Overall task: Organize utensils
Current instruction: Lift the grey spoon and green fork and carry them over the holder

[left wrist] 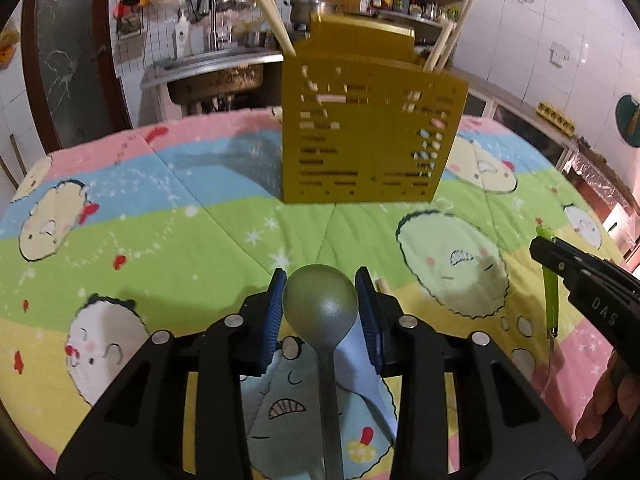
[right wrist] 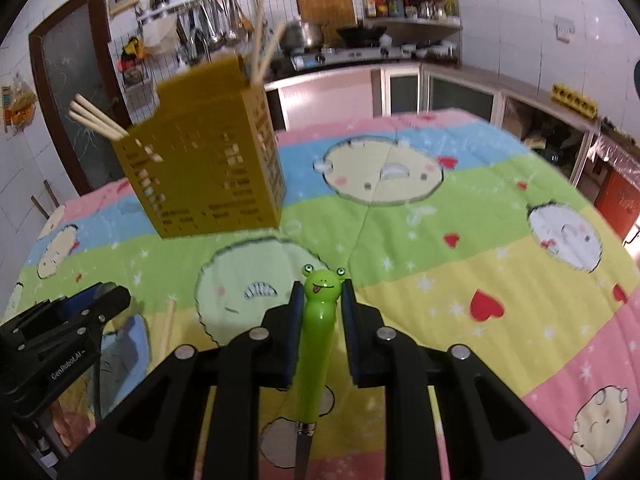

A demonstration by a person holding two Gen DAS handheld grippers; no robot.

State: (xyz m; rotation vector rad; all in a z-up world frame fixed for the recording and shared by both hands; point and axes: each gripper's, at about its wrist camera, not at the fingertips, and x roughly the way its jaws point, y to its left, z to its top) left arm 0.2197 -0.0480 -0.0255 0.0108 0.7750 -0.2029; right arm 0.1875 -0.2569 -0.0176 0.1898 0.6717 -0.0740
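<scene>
Left gripper (left wrist: 320, 280) is clamping the bowl of a grey spoon (left wrist: 322, 300), handle trailing back toward the bottom of the frame; right gripper (right wrist: 322, 292) is pinching a green frog-headed utensil (right wrist: 316, 340) by its handle, metal end hanging low (blade or tines, cannot tell). The yellow slotted caddy (left wrist: 368, 136) is standing upright ahead, top centre in the left view, upper left in the right view, so the left gripper looks nearer. Chopsticks (right wrist: 98, 120) are already leaning out of its compartments and could be crowding the drop. A loose chopstick (right wrist: 170, 326) is lying on the cartoon cloth (right wrist: 480, 240).
</scene>
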